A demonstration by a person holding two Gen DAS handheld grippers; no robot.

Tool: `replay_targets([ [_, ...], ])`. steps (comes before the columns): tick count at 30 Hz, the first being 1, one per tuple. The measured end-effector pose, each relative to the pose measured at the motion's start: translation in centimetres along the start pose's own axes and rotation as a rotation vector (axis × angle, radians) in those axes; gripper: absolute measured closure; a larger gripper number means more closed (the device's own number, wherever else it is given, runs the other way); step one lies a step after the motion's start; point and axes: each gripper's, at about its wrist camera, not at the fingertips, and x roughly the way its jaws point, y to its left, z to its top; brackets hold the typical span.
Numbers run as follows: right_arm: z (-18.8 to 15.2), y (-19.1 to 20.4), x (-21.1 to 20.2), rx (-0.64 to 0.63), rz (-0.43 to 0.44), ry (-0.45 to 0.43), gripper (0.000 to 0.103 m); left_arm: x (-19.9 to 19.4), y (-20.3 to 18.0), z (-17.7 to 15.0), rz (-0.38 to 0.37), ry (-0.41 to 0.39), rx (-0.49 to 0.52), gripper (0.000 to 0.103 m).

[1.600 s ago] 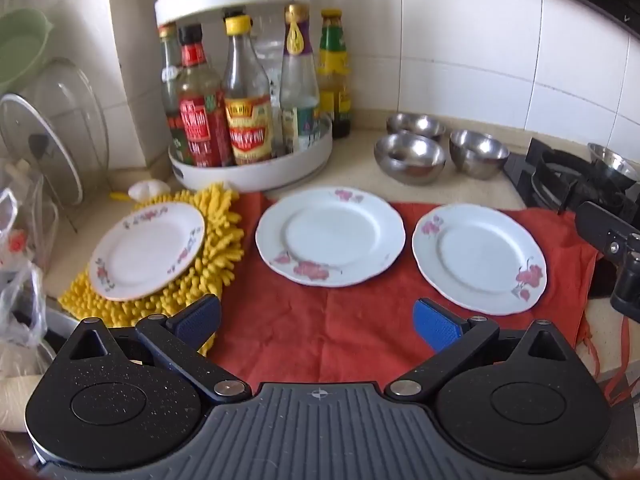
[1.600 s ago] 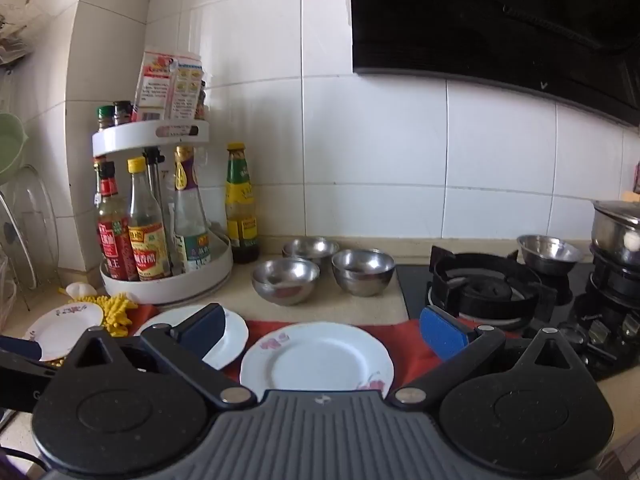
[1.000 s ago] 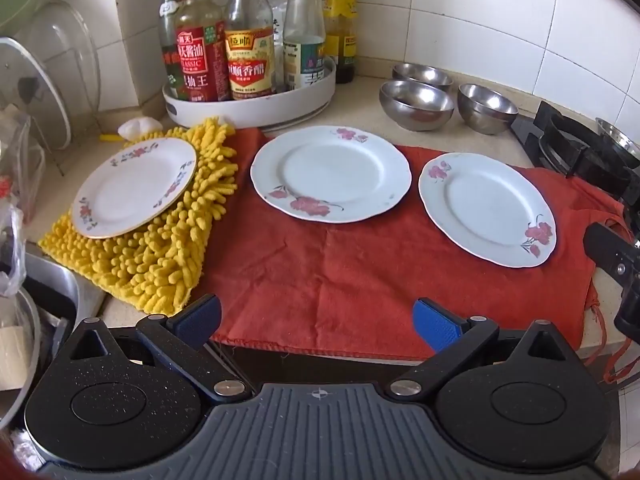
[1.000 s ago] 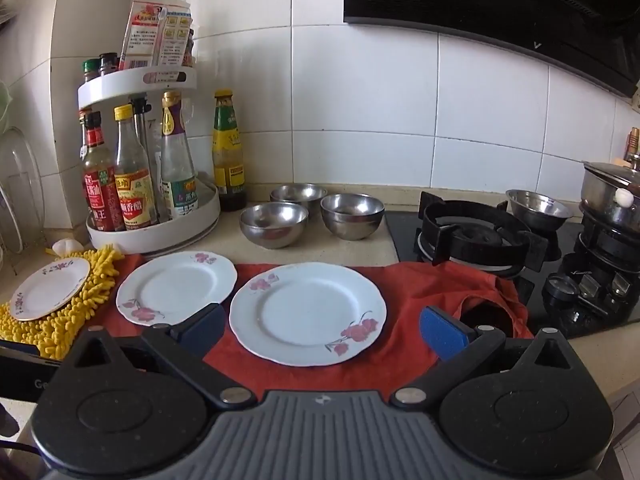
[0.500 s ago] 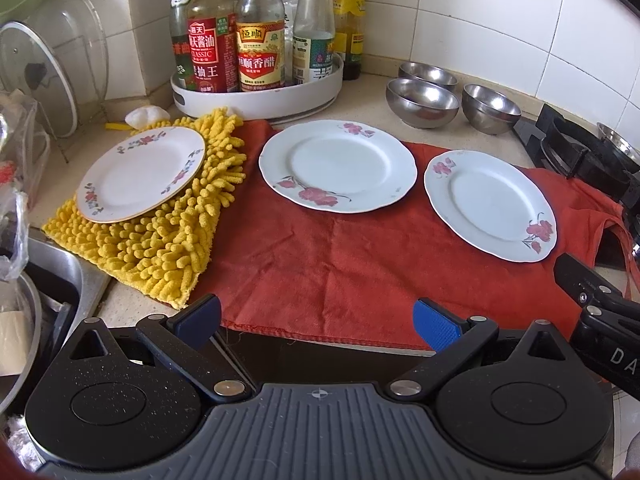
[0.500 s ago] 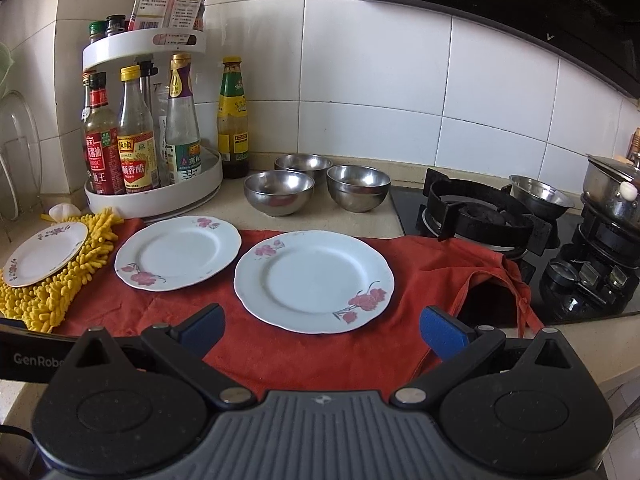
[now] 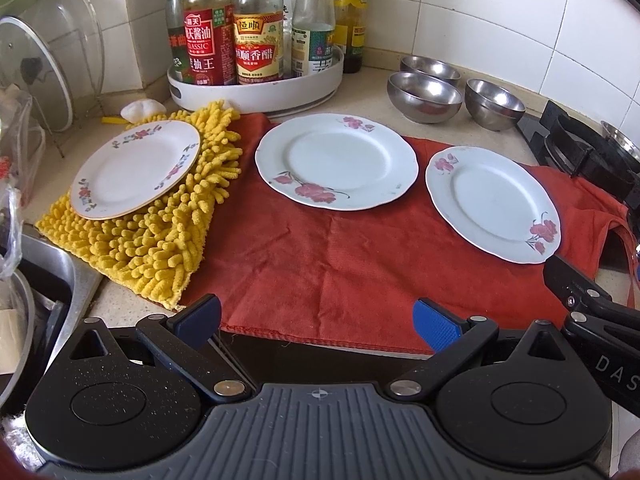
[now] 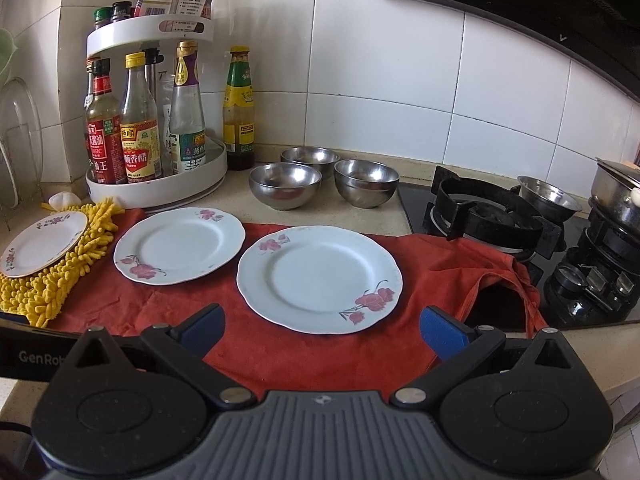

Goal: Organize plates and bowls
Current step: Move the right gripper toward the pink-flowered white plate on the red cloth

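Both tools are released and carry nothing: the left gripper (image 7: 316, 316) and the right gripper (image 8: 322, 326) each have their blue pads spread wide, hovering at the near edge of the counter, short of the crockery. Going left to right, there are three flowered plates in a row. The small plate (image 7: 136, 168) lies ahead and to the left of the left gripper, on the yellow chenille mitt (image 7: 160, 240); the middle plate (image 7: 336, 162) lies straight ahead of the left gripper on the red cloth (image 7: 320, 272); the right plate (image 8: 319, 284) lies directly ahead of the right gripper, close in front of its pads, on the same cloth. All three are round and flat, so there is no long axis to line up with; what probably matters is which rim edge faces each tool. By my reading, the right gripper is nearer the right plate and the left gripper nearer the other two. Beyond the plates, ahead of the right gripper, stand three steel bowls (image 8: 285, 184) clustered together, separate and upright. A fourth steel bowl (image 8: 548, 198) sits on the stove (image 8: 492, 216), ahead and to the right. Nothing is stacked yet.
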Motion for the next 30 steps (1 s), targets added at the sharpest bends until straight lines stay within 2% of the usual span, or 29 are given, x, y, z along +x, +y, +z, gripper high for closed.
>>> replay_targets([
  [30,0.0,0.0,1.3,0.016,-0.004,0.033,0.001,1.6,0.0,1.0,0.001,0.033,0.006,0.000],
])
